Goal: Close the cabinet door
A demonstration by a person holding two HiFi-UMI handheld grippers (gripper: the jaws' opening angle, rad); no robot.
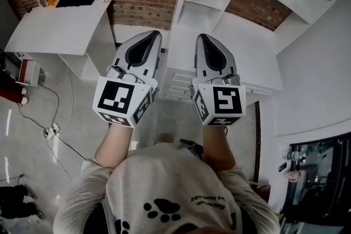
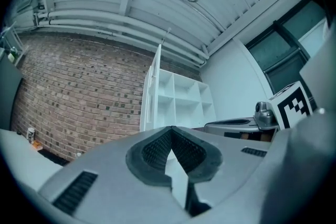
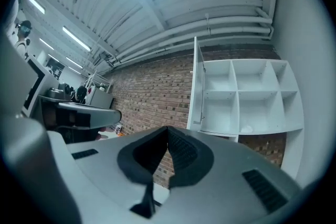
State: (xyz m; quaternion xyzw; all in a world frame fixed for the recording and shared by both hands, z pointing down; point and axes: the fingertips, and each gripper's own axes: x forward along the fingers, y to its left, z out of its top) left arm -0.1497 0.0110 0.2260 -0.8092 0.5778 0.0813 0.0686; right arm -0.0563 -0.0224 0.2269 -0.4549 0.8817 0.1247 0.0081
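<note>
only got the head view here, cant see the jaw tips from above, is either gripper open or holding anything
Observer: In its own view the right gripper is shut, tips meeting, with nothing between them.
Operator: and the left one
Observer: Same for the left gripper: shut and empty.
Operator: is either one touching the door yet
Observer: No. In the right gripper view the cabinet door stands open, seen nearly edge-on at the left side of the cabinet, and it lies beyond the jaw tips with a clear gap.
</note>
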